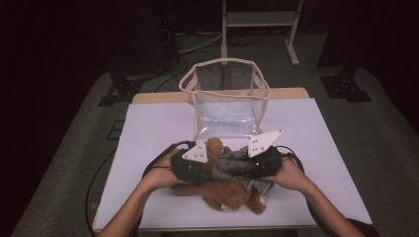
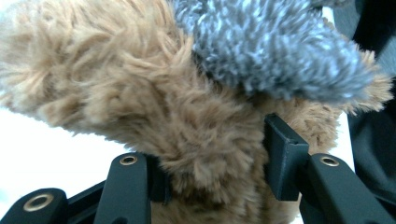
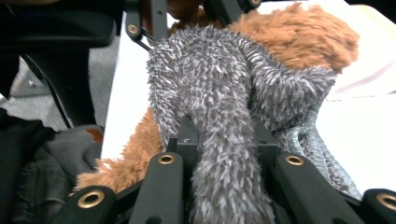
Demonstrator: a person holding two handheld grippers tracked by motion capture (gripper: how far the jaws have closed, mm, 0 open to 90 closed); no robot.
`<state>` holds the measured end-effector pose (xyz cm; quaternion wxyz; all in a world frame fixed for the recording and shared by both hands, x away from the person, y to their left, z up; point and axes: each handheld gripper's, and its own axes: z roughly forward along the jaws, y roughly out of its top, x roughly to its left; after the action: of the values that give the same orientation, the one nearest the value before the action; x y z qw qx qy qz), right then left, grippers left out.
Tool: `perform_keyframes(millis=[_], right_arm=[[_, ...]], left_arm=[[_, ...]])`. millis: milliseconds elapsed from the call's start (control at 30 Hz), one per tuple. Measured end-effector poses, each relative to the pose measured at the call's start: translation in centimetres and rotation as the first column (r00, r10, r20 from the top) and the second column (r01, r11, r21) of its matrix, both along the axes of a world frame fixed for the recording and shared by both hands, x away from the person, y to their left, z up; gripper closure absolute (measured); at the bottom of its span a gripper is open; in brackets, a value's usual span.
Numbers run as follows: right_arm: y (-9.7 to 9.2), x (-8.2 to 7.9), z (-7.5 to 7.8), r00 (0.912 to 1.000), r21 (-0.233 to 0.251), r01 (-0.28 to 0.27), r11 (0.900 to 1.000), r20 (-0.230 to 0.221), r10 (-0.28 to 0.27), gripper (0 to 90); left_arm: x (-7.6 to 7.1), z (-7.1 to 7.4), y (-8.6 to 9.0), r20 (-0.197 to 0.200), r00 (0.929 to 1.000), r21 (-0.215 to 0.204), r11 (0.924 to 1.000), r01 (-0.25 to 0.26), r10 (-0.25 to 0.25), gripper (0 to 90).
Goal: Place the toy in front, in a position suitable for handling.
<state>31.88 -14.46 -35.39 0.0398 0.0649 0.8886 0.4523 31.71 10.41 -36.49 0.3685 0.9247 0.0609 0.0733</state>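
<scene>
Progress looks early: the brown plush bear [image 1: 225,193] in its grey fuzzy scarf [image 1: 232,167] lies on the counter [image 1: 158,128], in front of the clear tote bag [image 1: 225,98]. Left gripper [image 2: 219,161] jaws clamp brown fur; right gripper [image 3: 227,154] jaws pinch the scarf. Lifting and bagging remain.

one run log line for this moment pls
left gripper shut on brown plush toy | right gripper shut on grey scarf | clear bag behind

High overview — two close claw views
</scene>
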Motion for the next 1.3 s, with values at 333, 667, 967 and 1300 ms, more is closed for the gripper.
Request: perform_keyframes(millis=[333, 667, 967, 1300], right_arm=[[-1.0, 0.0, -0.8, 0.9974, 0.05, -0.014, 0.9987, -0.07, 0.017, 71.2], [-5.1, 1.8, -1.2, 0.9878, 0.036, 0.131, 0.9907, -0.09, -0.128, 71.2], [-3.1, 1.1, 0.2, 0.9953, 0.042, 0.08, 0.9959, -0.057, -0.078, 71.1], [0.0, -1.5, 0.0, 0.9973, 0.04, -0.04, 0.9984, -0.06, 0.042, 70.6]], left_arm=[[-2.2, 0.0, 0.4, 0.031, 0.9972, 0.047, 0.9967, 0.067, -0.068, 46.6], [-3.3, 0.0, 1.0, 0.045, 0.9924, 0.06, 0.9919, 0.112, -0.115, 44.2], [-3.5, 0.1, 1.3, 0.037, 0.9901, 0.067, 0.9889, 0.133, -0.135, 42.3], [-3.4, 0.2, 1.7, 0.025, 0.9893, 0.051, 0.9885, 0.142, -0.144, 39.2]])
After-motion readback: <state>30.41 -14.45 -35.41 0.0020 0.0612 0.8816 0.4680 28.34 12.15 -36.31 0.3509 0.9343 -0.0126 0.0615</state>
